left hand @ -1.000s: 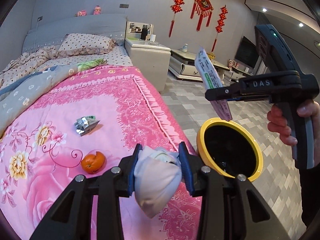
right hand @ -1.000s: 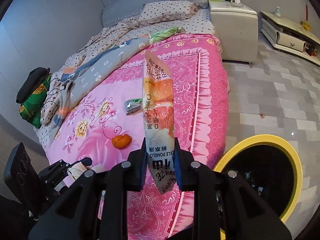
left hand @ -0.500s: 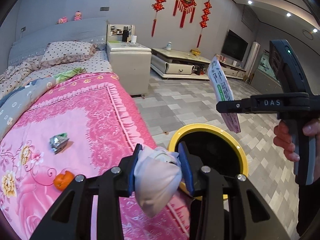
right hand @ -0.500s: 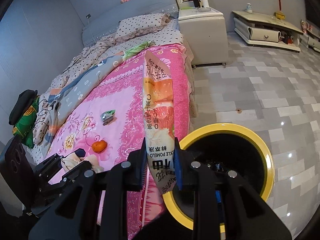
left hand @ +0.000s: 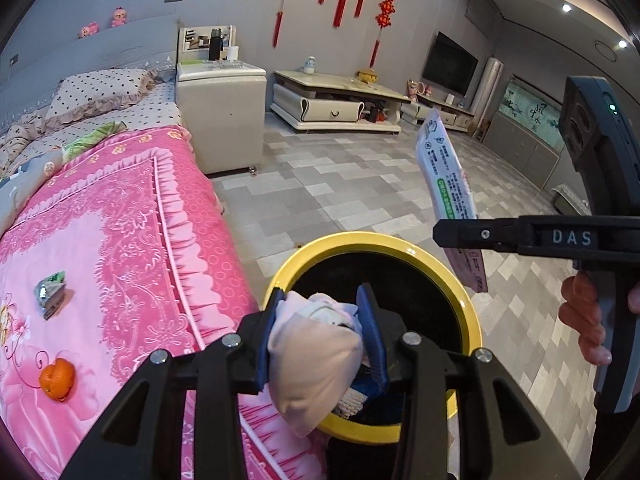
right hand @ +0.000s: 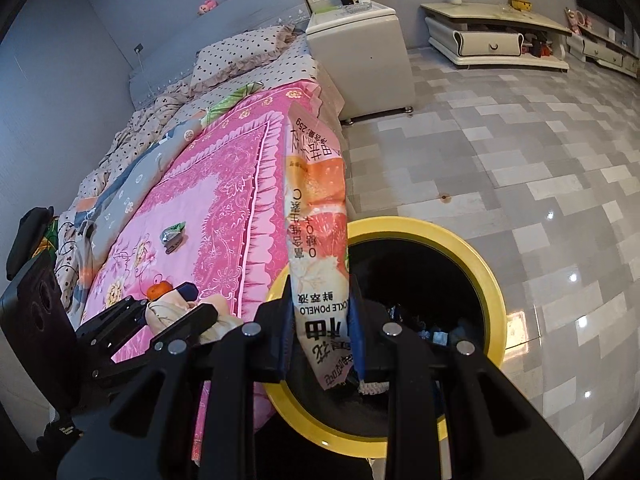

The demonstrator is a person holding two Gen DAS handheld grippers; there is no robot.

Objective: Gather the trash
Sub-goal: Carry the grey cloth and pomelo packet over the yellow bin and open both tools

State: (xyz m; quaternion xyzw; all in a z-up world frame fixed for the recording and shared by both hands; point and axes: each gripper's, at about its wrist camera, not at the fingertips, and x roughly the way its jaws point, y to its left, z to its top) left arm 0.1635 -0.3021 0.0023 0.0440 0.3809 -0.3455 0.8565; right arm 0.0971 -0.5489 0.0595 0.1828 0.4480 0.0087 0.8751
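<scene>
My left gripper (left hand: 320, 312) is shut on a crumpled pale tissue wad (left hand: 312, 356) and holds it over the near rim of the yellow-rimmed black trash bin (left hand: 474, 320). My right gripper (right hand: 320, 304) is shut on a long orange-and-white pomelo snack wrapper (right hand: 318, 208), above the bin's left rim (right hand: 494, 284). The right gripper also shows in the left wrist view (left hand: 460, 236) with the wrapper (left hand: 446, 176). The left gripper shows in the right wrist view (right hand: 176, 304). A crumpled silver-green wrapper (left hand: 50, 292) lies on the bed.
The bed with a pink floral blanket (left hand: 112, 216) is on the left, right beside the bin. An orange tangerine (left hand: 57, 378) lies on the blanket. A white nightstand (left hand: 222, 116) and a TV cabinet (left hand: 336, 104) stand farther back on grey tiled floor (left hand: 360, 184).
Both grippers have swung right from over the bed toward the bin. The tissue wad and the snack wrapper now hang over the bin's opening. Both grips are unchanged.
</scene>
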